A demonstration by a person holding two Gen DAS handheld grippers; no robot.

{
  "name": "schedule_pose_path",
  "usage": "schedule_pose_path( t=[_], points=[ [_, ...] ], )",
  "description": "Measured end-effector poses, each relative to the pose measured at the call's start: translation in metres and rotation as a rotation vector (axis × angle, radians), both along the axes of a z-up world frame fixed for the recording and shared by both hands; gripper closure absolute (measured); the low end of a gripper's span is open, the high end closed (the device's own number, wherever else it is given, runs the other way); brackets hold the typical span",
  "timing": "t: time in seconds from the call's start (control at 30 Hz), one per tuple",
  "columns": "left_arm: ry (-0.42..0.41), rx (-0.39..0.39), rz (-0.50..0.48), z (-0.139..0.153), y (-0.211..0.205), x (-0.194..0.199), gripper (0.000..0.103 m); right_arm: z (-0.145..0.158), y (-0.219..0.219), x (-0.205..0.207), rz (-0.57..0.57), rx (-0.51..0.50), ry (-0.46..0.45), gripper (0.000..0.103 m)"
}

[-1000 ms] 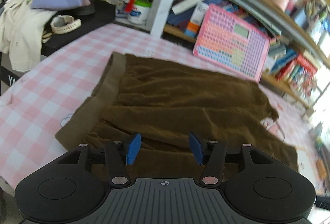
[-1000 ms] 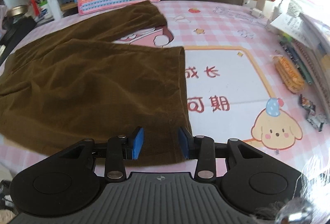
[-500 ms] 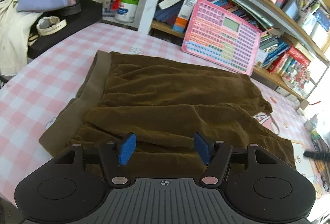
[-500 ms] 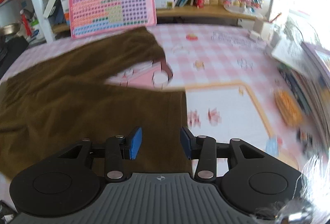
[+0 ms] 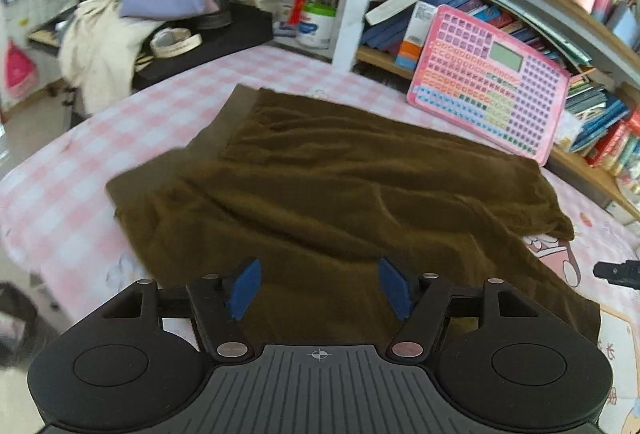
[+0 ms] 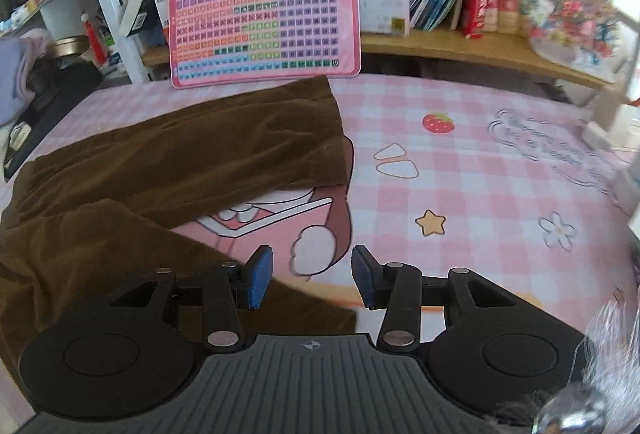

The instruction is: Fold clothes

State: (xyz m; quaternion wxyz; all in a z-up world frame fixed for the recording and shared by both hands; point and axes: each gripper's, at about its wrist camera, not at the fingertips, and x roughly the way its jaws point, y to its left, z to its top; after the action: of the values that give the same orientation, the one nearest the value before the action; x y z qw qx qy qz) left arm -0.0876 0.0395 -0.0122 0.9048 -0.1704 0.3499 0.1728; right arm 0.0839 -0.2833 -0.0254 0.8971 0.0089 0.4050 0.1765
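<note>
So the counter (image 5: 80, 170) with the pink checked cloth is carrying a pair of brown shorts (image 5: 340, 194), spread flat and not folded at all yet. Waistband sits at the far-left end in the left wrist view, and the two legs run off toward the right, splitting apart with a wedge of the cartoon print showing between them in the right wrist view.

Biggest worry imo is the cloth itself. It's soft, a bit rumpled, and it looks like it would bunch or drag along rather than lift cleanly if only one layer gets pinched. Grab just the top layer near the hem and the fold will probably come out crooked, with the bottom layer left behind.

Next one: the pink keyboard toy (image 6: 264, 10) leaning on the shelf is just beside the far leg's hem. Swing that leg over carelessly and I'd guess it could get knocked down.

Left gripper (image 5: 320, 288) hovers over the near edge of the shorts, jaws wide apart, nothing in them. Right gripper (image 6: 312, 276) is out past the near leg's hem, jaws also spread and empty, and what shows between them is mostly bare printed counter. If it closes from there it would likely catch nothing or only a corner, so the two ends wouldn't lift evenly.
</note>
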Motion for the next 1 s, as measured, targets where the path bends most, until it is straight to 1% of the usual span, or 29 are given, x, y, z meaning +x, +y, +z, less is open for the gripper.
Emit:
schedule_pose_path(
  t=[0.2, 0.3, 0.5, 0.6, 0.67, 0.77, 0.8, 0.83, 0.9, 1.0],
  points=[
    [0.058, 0.027, 0.080, 0.001, -0.030, -0.022, 0.035, -0.010, -0.012, 0.044, 0.048, 0.050, 0.017, 0.062],
    [0.061, 0.037, 0.119, 0.006, -0.034, -0.030, 0.035, -0.011, -0.014, 0.064, 0.058, 0.089, 0.023, 0.062],
    [0.080, 0.056, 0.168, 0.011, -0.041, -0.043, 0.035, -0.018, -0.001, 0.088, 0.111, 0.090, 0.025, 0.062],
    [0.087, 0.066, 0.178, 0.013, -0.045, -0.047, 0.035, -0.023, 0.005, 0.097, 0.090, 0.064, 0.024, 0.062],
    [0.089, 0.067, 0.188, 0.014, -0.045, -0.049, 0.035, -0.026, 0.004, 0.102, 0.050, 0.068, 0.049, 0.062],
    [0.098, 0.067, 0.200, 0.014, -0.044, -0.050, 0.035, -0.033, 0.007, 0.107, 0.062, 0.102, 0.072, 0.067],
    [0.102, 0.068, 0.203, 0.014, -0.044, -0.050, 0.035, -0.035, 0.008, 0.108, 0.070, 0.102, 0.076, 0.078],
    [0.103, 0.067, 0.204, 0.014, -0.043, -0.050, 0.035, -0.036, 0.009, 0.110, 0.079, 0.100, 0.084, 0.084],
    [0.102, 0.072, 0.203, 0.015, -0.044, -0.049, 0.035, -0.030, 0.007, 0.113, 0.111, 0.110, 0.090, 0.086],
    [0.105, 0.074, 0.205, 0.015, -0.044, -0.049, 0.035, 0.007, -0.015, 0.111, 0.127, 0.261, 0.028, 0.086]
  ],
)
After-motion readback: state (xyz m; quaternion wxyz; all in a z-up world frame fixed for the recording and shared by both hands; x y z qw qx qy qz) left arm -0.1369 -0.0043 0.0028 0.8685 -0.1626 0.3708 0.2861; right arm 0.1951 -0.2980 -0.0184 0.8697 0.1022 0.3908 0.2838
